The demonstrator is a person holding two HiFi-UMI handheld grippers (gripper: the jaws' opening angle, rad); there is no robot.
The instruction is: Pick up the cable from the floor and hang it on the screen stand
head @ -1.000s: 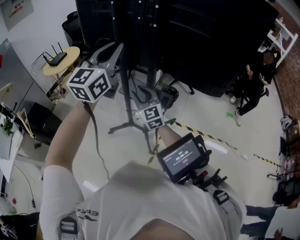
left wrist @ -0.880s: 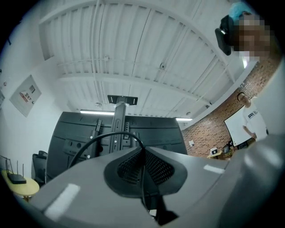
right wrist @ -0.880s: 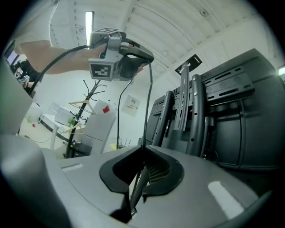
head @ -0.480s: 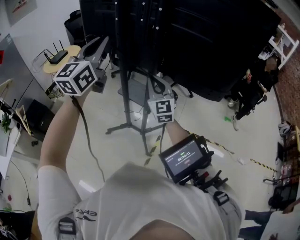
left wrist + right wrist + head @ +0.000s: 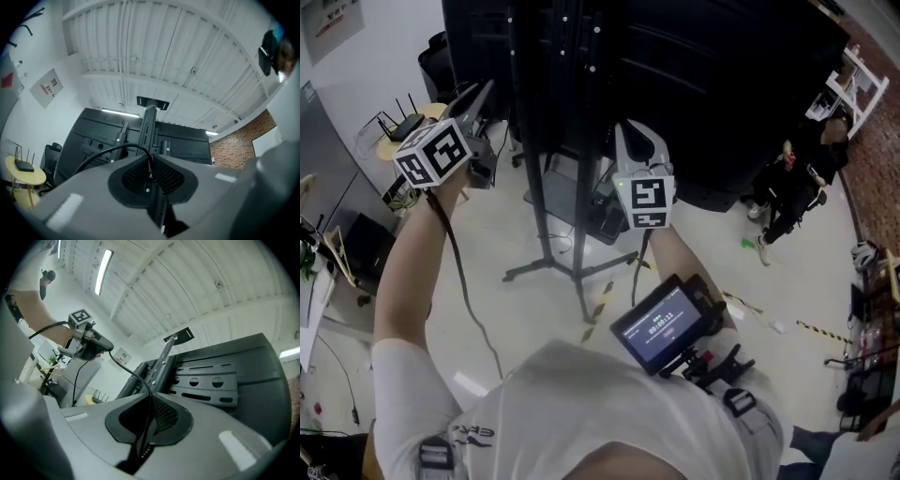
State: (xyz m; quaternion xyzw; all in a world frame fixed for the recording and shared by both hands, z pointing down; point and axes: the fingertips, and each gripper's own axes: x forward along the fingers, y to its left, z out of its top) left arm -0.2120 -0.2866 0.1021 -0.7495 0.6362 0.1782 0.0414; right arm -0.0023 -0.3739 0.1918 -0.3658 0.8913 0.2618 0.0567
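While both grippers are up by the back of the screen, the left gripper sits at the upper left of the head view, beside a round yellow table. In its own view, its smooth grey jaws are pressed together on the cable. This is a thin, round black cord that arcs out from between the dark mesh-textured pads.

At centre stands the stand, a slim black metal column dotted with holes, on thin legs spread across the glossy pale floor. The cable runs in the air, clear of the floor, from the left gripper to the right one.

Right of the column, the right gripper points up at the ribbed, matte black screen back. Its jaws have just been closing and now pinch the cable.

Compared with a second ago, the right gripper is much higher in the frame, up from near the stand's legs, and the left gripper has shifted further left.
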